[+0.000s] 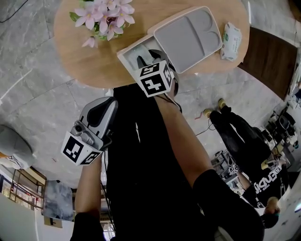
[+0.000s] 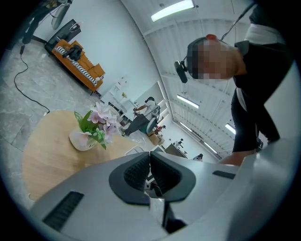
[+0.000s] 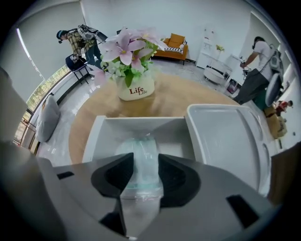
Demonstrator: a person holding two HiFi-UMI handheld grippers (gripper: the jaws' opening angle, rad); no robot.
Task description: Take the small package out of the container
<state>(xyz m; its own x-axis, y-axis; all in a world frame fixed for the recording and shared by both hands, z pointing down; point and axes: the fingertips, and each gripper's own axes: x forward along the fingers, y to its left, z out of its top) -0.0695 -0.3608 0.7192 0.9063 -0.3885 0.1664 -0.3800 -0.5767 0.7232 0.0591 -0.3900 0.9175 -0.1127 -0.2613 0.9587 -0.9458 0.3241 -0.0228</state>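
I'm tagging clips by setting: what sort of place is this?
Probably an open-plan office or lab lounge: a round wooden table with a flower vase, an orange sofa, and ceiling strip lights.

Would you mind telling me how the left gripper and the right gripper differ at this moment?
The left gripper has its jaws shut and empty; the right gripper has its jaws apart with the small package between them. The left gripper is held off the table, over the floor, while the right gripper points down into the open container on the table. Each carries a cube with square markers.
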